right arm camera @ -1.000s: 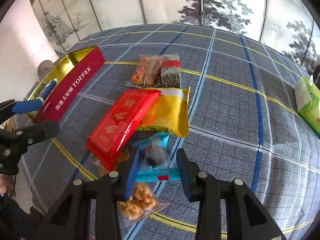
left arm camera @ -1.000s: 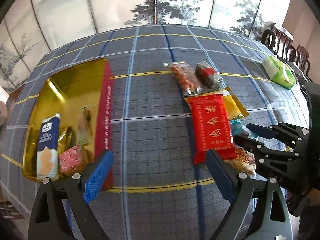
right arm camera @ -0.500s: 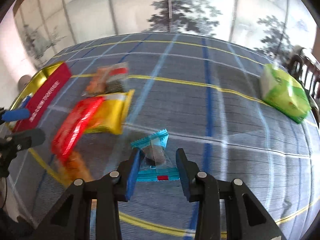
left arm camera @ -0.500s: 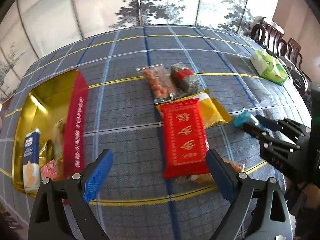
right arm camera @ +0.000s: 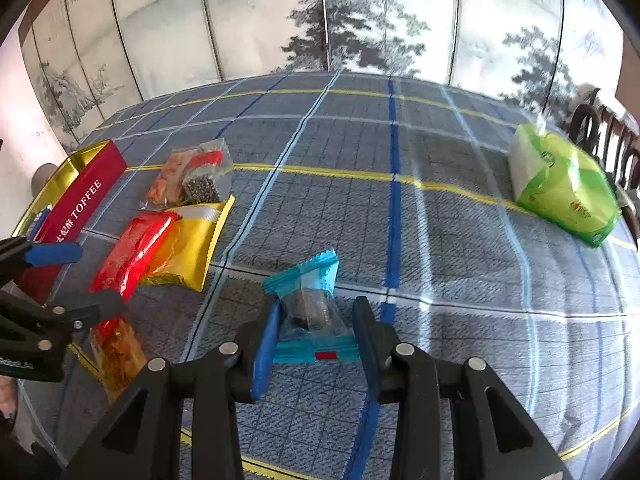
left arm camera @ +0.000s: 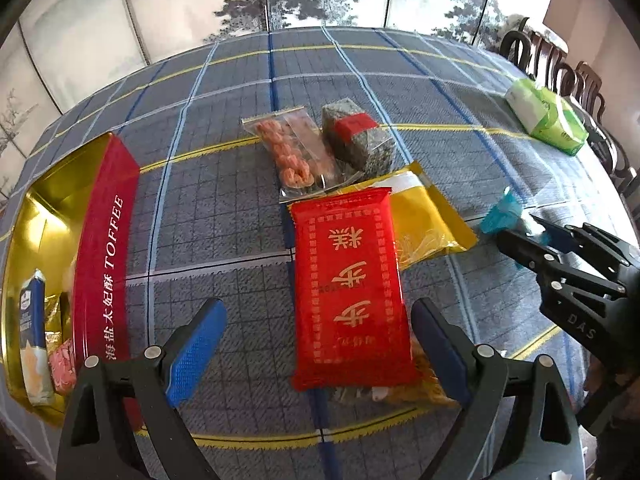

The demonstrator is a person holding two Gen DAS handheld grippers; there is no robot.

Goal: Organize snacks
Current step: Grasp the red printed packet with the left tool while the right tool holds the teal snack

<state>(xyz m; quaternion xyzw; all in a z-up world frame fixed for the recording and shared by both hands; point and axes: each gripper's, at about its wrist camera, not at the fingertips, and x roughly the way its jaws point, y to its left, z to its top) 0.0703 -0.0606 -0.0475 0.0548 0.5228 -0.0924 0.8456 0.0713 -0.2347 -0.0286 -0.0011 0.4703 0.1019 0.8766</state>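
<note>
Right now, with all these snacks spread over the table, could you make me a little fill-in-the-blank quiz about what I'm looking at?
1. The right gripper is shut on a small ____ packet.
2. The word printed in English on the red tin is ____.
3. The red packet lies partly on top of a ____ packet.
4. The left gripper stands ____, holding nothing.

Missing words: blue; TOFFEE; yellow; open

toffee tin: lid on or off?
Off. The toffee tin stands open-topped: its gold inside shows, with a blue biscuit pack and a pink sweet in it. No lid in view.
</note>
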